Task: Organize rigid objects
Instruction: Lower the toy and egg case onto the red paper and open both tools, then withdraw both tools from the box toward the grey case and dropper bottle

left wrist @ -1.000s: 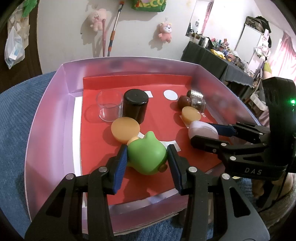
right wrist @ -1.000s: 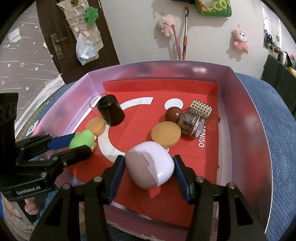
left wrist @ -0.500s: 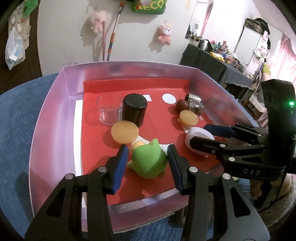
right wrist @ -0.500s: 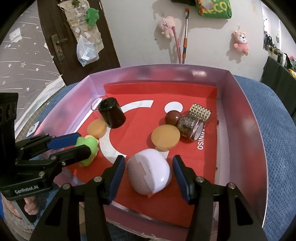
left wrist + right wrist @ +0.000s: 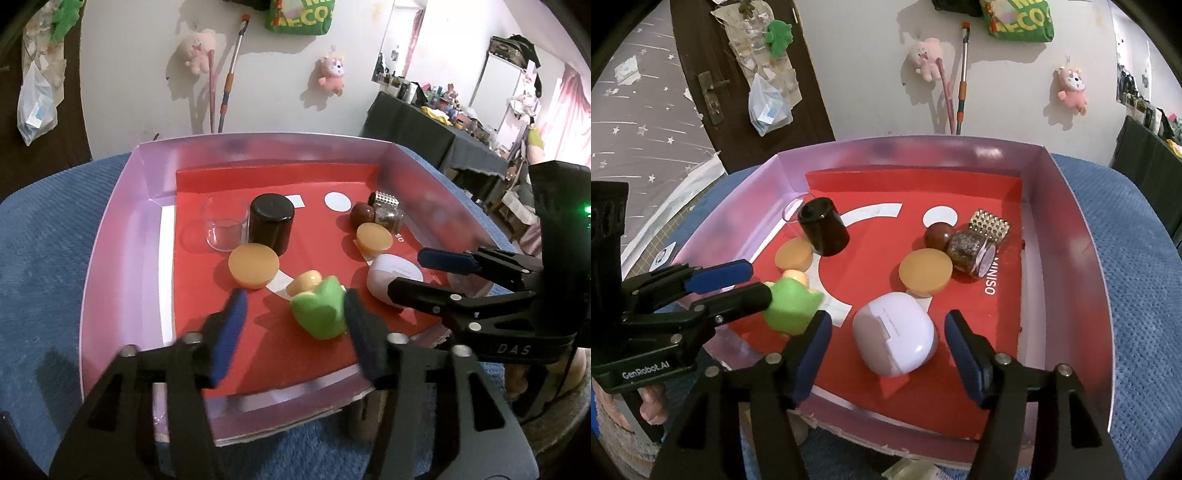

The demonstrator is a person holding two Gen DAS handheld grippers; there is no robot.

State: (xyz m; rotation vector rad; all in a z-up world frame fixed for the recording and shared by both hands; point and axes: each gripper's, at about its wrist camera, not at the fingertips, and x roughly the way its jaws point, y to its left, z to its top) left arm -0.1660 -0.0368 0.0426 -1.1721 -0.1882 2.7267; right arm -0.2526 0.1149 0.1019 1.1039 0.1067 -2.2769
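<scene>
Both tongs, left [image 5: 291, 328] and right [image 5: 886, 347], now spread wider than a second ago: green toy [image 5: 319, 312] and white case [image 5: 895, 338], released, rest at lower centre of the box [image 5: 1086, 266] floor; placement apparently finished.

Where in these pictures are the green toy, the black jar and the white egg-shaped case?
green toy [image 5: 319, 314]: left wrist view, on its green body.
black jar [image 5: 271, 221]: left wrist view, on its front wall under the lid.
white egg-shaped case [image 5: 895, 338]: right wrist view, on its top shell.
</scene>
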